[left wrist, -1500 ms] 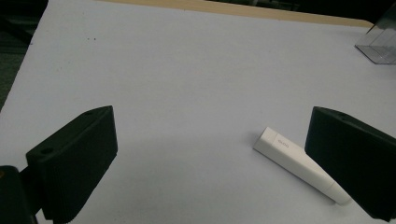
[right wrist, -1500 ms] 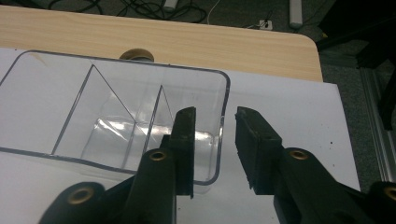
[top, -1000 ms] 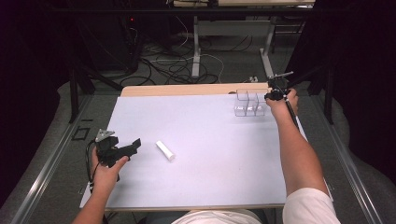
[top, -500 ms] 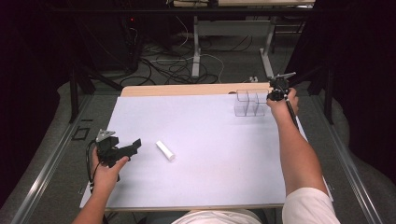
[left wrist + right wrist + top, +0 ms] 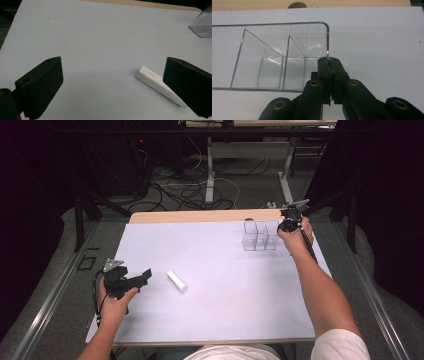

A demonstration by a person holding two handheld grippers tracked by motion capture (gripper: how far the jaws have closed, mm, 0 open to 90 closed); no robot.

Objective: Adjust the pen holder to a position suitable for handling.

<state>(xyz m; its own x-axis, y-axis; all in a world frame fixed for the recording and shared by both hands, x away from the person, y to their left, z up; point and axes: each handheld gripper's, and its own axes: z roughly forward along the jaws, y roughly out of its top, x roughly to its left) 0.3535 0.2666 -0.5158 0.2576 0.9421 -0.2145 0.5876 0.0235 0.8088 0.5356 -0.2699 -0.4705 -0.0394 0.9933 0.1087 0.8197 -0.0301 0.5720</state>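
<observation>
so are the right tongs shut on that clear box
Yes: the right tongs are clamped shut on the side wall of the clear box, pads pressed together around its edge.

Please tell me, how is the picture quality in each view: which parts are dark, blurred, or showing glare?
High view: the white table sheet is evenly lit, the surrounding floor very dark. Left gripper view: the two black jaws are soft and near, while the white rectangular stick is sharper with a faint shadow. Right gripper view: the clear plastic divided box shows bright edge glints; the right gripper looks sharp.
</observation>
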